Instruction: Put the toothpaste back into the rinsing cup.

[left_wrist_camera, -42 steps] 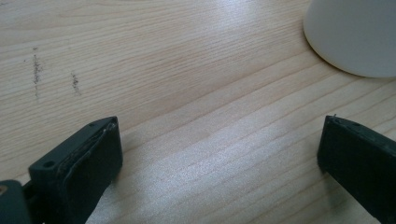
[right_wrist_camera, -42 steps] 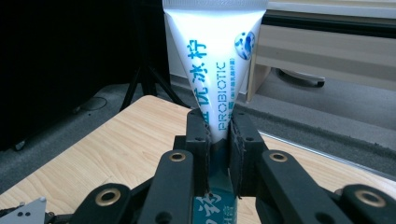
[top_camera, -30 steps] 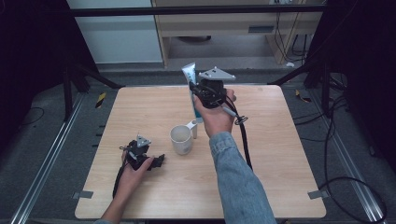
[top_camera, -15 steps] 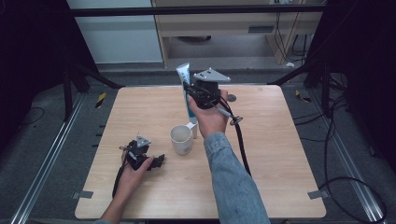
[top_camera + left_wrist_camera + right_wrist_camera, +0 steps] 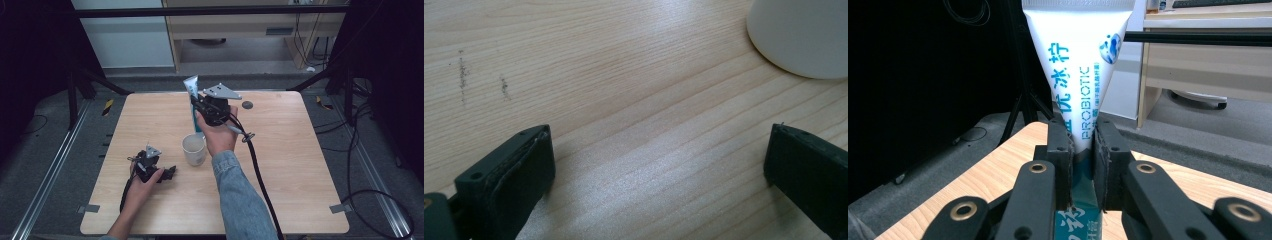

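There were two grippers: the left gripper (image 5: 167, 172) lay near the table's left edge, the right gripper (image 5: 197, 107) was raised farther off at the middle. One toothpaste tube (image 5: 192, 100) stood in the right one's jaws. One cream cup (image 5: 194, 149) sat between the two. One wooden table (image 5: 300, 165) carried them, with one small dark disc (image 5: 247, 105) on its far side.
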Action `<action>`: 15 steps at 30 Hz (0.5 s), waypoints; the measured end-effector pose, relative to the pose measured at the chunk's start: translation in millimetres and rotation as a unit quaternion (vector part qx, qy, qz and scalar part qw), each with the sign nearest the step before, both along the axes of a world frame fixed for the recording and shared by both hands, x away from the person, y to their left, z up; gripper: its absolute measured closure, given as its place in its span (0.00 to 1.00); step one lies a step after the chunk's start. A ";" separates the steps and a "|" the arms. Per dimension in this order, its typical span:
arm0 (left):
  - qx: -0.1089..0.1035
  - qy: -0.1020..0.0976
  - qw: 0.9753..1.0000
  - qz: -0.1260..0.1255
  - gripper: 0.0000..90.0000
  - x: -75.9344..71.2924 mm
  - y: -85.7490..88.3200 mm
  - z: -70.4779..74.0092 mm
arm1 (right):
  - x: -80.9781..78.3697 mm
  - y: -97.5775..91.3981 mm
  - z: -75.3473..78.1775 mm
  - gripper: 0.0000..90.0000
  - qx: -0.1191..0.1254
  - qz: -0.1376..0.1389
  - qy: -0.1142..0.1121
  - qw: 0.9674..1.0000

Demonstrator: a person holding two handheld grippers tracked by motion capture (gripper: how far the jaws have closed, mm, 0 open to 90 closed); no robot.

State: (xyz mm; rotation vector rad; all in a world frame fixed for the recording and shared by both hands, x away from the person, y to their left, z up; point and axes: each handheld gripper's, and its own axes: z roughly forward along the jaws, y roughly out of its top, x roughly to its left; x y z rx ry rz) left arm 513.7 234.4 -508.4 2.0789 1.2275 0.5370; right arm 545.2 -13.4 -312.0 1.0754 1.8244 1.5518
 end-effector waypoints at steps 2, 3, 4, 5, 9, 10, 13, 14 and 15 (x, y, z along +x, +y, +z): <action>0.000 -0.001 1.000 0.000 0.00 0.0 -0.1 -0.1 | -0.8 0.2 -2.2 0.89 -0.001 0.000 0.000 1.000; 0.000 -0.001 1.000 0.000 0.00 0.1 0.0 -0.1 | -1.1 0.4 -3.2 0.89 0.001 0.000 0.000 1.000; 0.000 -0.001 1.000 0.000 0.00 0.1 0.0 -0.1 | -1.1 0.6 -4.3 0.89 0.003 0.000 0.000 1.000; 0.000 -0.001 1.000 0.000 0.00 0.1 0.0 -0.1 | -0.8 0.8 -5.5 0.89 0.005 0.001 0.000 1.000; 0.000 -0.001 1.000 0.000 0.00 0.1 0.0 -0.1 | 0.0 4.0 -10.5 0.89 0.007 0.001 0.000 1.000; 0.000 -0.001 1.000 0.000 0.00 0.1 0.0 -0.1 | -0.1 4.9 -12.0 0.89 0.008 0.001 0.001 1.000; 0.000 -0.001 1.000 0.000 0.00 0.1 0.0 -0.1 | -0.1 7.7 -17.0 0.89 0.007 0.001 0.001 1.000; 0.000 -0.001 1.000 0.000 0.00 0.1 0.0 -0.1 | -0.3 8.9 -18.5 0.89 0.007 0.001 0.001 1.000; 0.000 -0.001 1.000 0.000 0.00 0.0 0.0 -0.1 | -0.5 10.4 -20.4 0.89 0.008 0.002 0.001 1.000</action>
